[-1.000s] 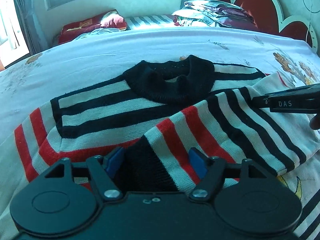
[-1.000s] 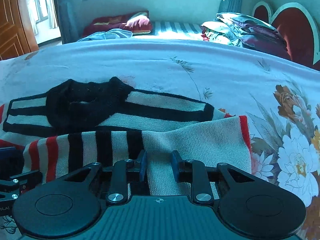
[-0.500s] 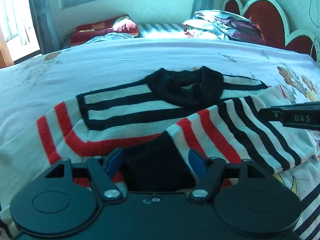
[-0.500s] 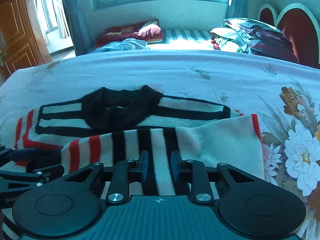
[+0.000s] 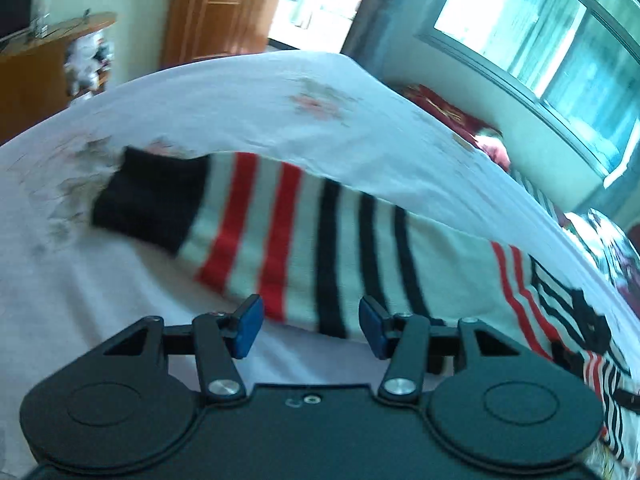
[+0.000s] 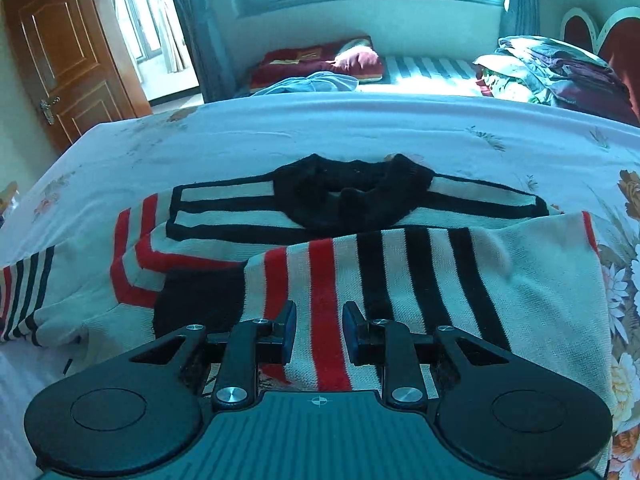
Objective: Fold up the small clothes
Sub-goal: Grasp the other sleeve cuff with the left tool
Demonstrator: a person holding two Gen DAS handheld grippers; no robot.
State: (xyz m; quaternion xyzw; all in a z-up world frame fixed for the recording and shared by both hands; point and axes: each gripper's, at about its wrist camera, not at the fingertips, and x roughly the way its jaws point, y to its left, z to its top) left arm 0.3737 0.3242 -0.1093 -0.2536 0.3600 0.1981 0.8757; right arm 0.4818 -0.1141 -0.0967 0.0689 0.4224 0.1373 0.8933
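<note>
A small knit sweater [image 6: 360, 216] with black, white and red stripes and a black collar [image 6: 352, 196] lies on the bed. Its right sleeve [image 6: 400, 272] is folded across the chest, black cuff [image 6: 196, 300] to the left. My right gripper [image 6: 319, 332] hovers just above this sleeve, its jaws slightly apart and holding nothing. In the blurred left wrist view the other sleeve [image 5: 304, 240] stretches out flat to the left, ending in a black cuff [image 5: 148, 196]. My left gripper [image 5: 308, 328] is open at that sleeve's near edge.
The bed has a pale floral sheet [image 6: 360, 128]. Red pillows [image 6: 320, 60] and a pile of clothes [image 6: 560, 68] lie at the far side under the window. A wooden door [image 6: 68, 56] stands at the left, with the bed edge near it.
My left gripper has let go of the folded sleeve's cuff and swung left to the outstretched sleeve. My right gripper has opened a little and drawn back; the folded sleeve stays across the chest.
</note>
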